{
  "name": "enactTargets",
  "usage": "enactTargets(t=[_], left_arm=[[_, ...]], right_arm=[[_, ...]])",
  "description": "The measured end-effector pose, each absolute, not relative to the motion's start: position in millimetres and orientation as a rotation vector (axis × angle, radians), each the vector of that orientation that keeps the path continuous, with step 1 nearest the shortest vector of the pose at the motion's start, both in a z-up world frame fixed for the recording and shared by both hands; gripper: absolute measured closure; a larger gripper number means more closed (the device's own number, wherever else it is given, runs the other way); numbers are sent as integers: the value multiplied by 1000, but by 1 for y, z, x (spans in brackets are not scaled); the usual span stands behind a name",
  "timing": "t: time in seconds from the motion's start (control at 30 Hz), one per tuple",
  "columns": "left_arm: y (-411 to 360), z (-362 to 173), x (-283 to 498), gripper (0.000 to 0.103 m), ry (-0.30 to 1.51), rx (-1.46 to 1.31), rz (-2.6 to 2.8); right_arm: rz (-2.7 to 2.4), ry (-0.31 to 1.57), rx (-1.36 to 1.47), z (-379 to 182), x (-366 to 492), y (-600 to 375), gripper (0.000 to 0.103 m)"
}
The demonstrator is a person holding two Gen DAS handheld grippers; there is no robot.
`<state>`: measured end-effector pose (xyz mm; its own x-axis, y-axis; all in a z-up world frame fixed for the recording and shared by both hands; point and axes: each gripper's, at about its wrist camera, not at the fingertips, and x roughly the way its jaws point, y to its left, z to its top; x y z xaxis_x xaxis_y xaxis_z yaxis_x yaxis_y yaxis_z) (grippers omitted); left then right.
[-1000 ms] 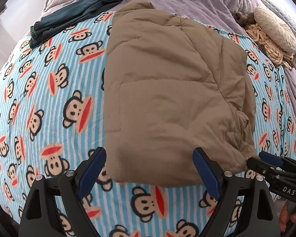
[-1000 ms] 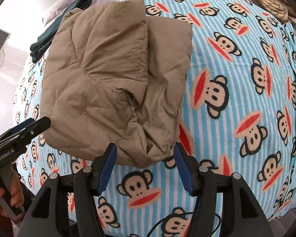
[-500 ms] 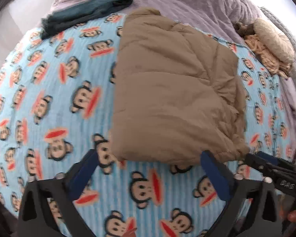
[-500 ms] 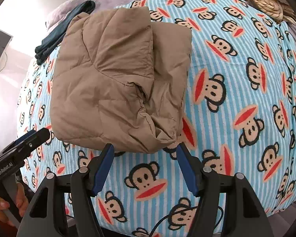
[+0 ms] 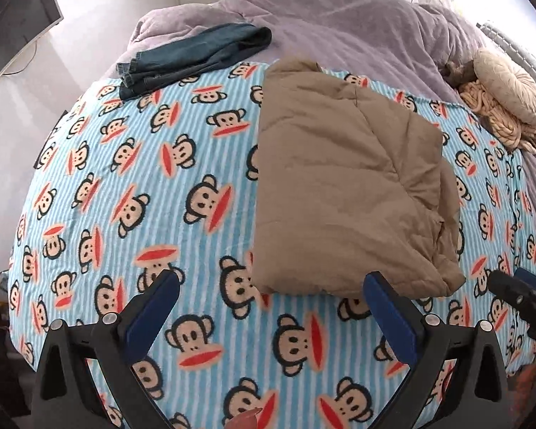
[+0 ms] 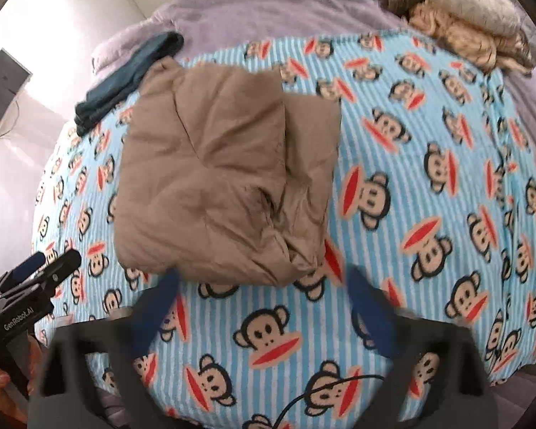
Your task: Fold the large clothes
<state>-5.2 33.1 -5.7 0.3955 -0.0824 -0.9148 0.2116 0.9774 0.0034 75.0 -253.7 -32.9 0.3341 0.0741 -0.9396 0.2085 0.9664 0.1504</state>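
spreading across the whole view, the bed with its monkey-print blanket shows far more of itself than a second ago, since both cameras have pulled up and away from it. on that blanket the tan padded garment lies folded into a thick rectangle, nearer the far right side, its near edge now clear of both tools; it looks unmoved across the three moments, so i judge this fold finished and released. the folded dark jeans sit well apart at the far left, on the edge of the purple duvet. the left gripper stands wide apart with nothing between its jaws. the right gripper, blurred, has just been opening and is likewise spread and empty. next would likely be another garment.
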Motion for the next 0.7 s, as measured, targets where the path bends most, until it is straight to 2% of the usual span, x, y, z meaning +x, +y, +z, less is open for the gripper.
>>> enactTargets(t=[0.7], left_arm=[[37, 85, -22, 0, 998, 120, -169]], right_arm=[[-158, 1091, 161, 54, 73, -233, 0]])
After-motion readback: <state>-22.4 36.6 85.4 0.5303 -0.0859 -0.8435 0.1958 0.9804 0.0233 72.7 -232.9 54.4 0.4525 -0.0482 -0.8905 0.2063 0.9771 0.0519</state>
